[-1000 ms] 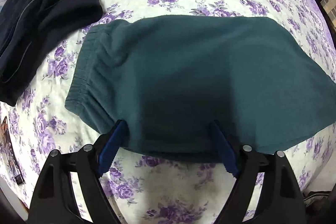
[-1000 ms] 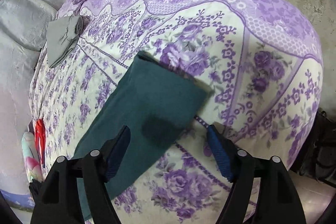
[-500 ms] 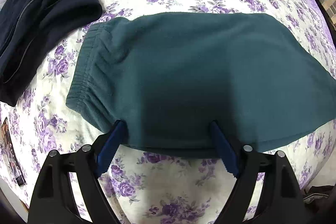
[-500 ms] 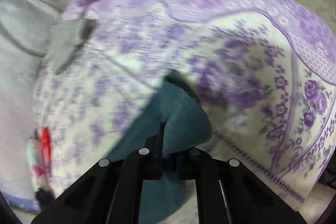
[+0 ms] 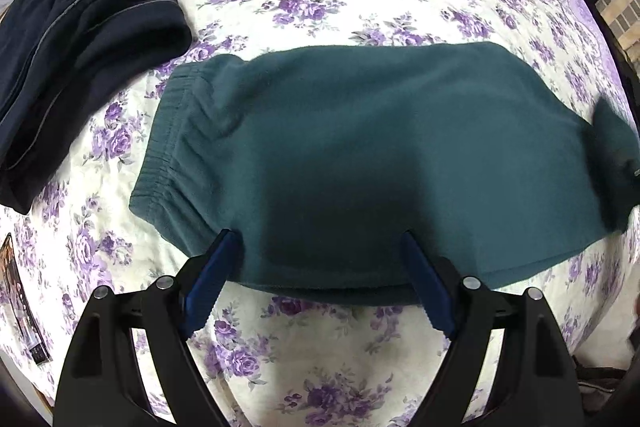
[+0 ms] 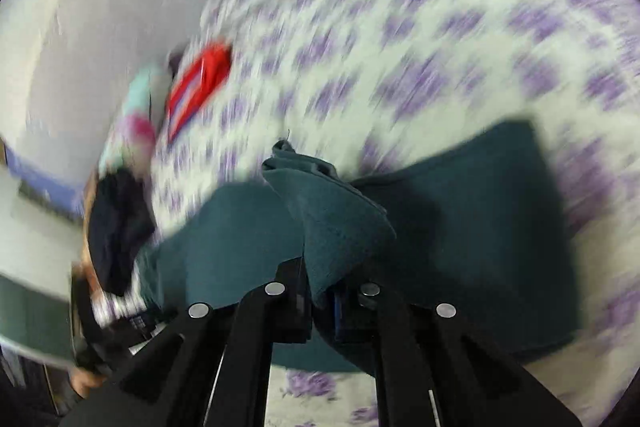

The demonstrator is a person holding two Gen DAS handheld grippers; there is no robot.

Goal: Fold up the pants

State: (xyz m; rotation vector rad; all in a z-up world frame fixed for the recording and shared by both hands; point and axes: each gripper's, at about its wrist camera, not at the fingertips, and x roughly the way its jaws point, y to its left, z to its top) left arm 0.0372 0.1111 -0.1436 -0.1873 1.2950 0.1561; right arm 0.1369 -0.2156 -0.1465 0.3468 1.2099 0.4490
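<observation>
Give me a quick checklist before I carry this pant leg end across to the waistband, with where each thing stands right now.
1. Right gripper has the leg end: ok, cloth is pinched between its fingers, though the jaws are opening slightly.
2. Leg end lifted off the pants: ok, it stands up above the flat part.
3. Left gripper pinning the near edge: not ok, its fingers are wide open astride the edge.
4. Waistband flat: ok, only gathered by its elastic.
5. Dark clothes away from the waistband: ok, bedsheet shows between them.
6. Both leg layers held: cannot tell.
</observation>
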